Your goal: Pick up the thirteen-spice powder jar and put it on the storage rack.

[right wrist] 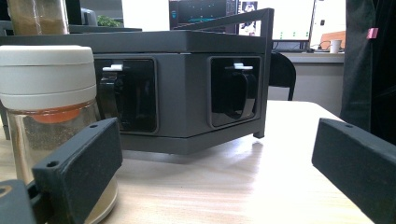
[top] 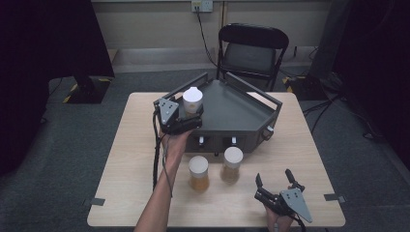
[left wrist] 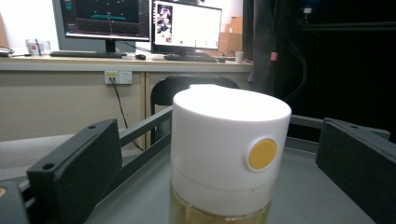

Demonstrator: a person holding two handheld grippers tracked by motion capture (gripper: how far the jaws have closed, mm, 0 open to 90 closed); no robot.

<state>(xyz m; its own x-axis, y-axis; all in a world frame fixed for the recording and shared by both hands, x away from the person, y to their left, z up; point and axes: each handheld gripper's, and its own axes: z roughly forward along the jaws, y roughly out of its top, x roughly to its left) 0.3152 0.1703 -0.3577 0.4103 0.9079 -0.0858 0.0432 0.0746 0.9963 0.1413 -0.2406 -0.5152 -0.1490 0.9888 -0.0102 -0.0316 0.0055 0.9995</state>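
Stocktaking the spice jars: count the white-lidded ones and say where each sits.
3. One jar sits on the grey rack between the left tongs; two stand on the table in front: left jar, right jar.

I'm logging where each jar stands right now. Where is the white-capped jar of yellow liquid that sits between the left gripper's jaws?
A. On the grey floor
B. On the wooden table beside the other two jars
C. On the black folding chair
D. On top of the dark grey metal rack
D: the high view shows the white-capped jar of yellow liquid at the left gripper, over the top of the dark grey metal rack.
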